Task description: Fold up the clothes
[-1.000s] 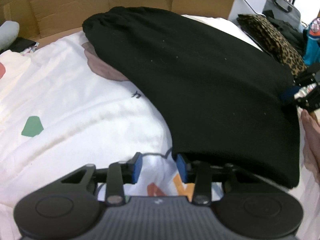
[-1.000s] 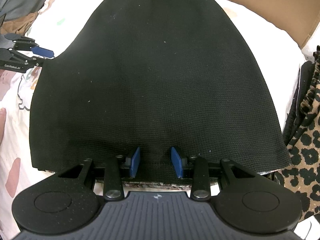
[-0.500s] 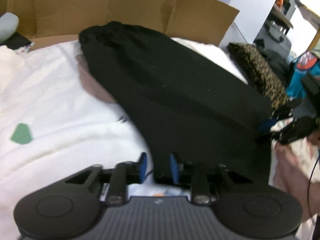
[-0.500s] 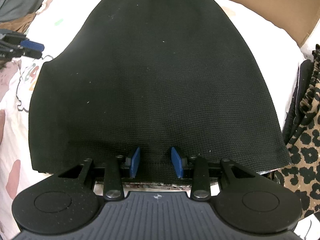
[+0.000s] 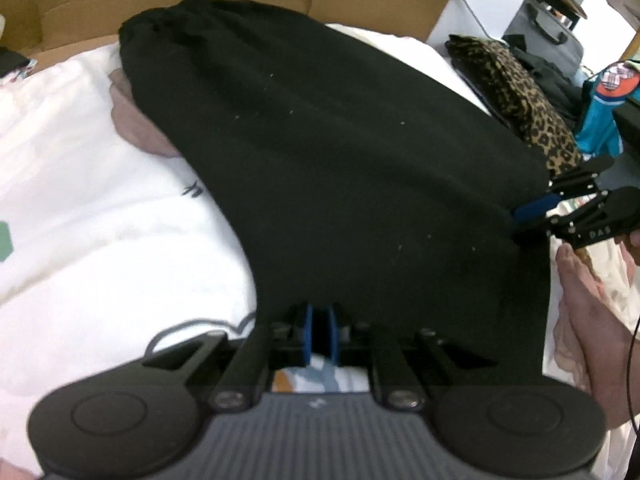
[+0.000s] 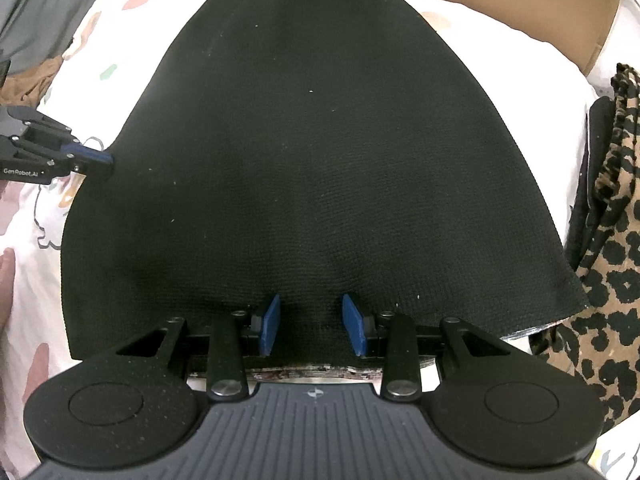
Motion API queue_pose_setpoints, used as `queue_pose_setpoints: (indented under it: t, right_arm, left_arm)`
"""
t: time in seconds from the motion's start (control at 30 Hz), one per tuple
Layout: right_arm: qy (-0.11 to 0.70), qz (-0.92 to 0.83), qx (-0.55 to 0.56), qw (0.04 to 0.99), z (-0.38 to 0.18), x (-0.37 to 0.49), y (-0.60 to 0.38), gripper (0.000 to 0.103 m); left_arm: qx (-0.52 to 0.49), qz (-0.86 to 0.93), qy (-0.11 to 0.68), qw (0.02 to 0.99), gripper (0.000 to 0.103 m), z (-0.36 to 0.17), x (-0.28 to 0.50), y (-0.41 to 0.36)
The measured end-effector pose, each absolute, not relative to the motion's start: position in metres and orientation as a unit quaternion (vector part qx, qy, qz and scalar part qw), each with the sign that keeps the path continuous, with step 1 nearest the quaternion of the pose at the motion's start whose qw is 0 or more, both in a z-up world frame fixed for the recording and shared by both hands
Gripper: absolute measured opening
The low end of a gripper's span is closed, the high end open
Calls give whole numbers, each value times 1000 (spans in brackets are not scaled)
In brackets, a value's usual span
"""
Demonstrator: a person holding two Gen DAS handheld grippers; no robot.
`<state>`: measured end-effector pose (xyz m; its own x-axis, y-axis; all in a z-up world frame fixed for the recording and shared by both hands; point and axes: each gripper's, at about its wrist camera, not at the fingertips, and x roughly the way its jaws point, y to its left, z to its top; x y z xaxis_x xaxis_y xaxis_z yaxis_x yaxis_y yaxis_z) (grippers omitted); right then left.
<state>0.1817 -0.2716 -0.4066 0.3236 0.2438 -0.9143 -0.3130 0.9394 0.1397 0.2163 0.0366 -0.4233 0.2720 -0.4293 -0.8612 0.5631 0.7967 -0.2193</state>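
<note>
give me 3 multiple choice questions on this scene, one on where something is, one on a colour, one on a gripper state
1. Where does the leopard-print fabric lie relative to the black garment, seen from the right wrist view?
A. to its right
B. under its middle
C. on top of it

2. What colour are the pads on the fingers of the right hand-held gripper?
A. red
B. blue
C. yellow

3. How does the left hand-held gripper stand?
A. wide open above the white bedding
B. jaws nearly shut on the garment's edge
C. out of view

Answers:
1 A, the spotted cloth lies past the garment's right edge.
2 B, both pads show blue.
3 B, its blue pads are close together with black cloth between them, while the right one's pads are spread apart.
</note>
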Motion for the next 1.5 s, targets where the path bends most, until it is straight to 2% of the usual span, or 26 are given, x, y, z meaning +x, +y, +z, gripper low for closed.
queue_pose_setpoints:
  t: [0.1, 0.27, 0.37, 0.67, 1.0, 1.5]
  right_arm:
    - [558, 169, -24, 812, -406, 184, -273, 42]
    - [559, 163, 12, 813, -405, 186, -281, 42]
    - [558, 158, 29, 814, -402, 186, -287, 42]
    - [507, 118, 53, 852, -385, 184, -308, 42]
    - [519, 99, 56, 848, -395, 174, -334, 41]
    - [516, 96, 35, 850, -399, 174, -328, 41]
  left_arm:
    - [70, -305, 525, 792, 11, -418, 212, 41]
    - [59, -288, 537, 791, 20, -409, 211, 50]
    - [33, -275, 543, 793, 31, -404, 216, 53]
    - [-59, -263, 576, 772, 41, -411, 228, 46]
    - [-204, -248, 632, 705, 42, -434, 225, 58]
    - [-324, -246, 686, 603, 44, -479, 196, 50]
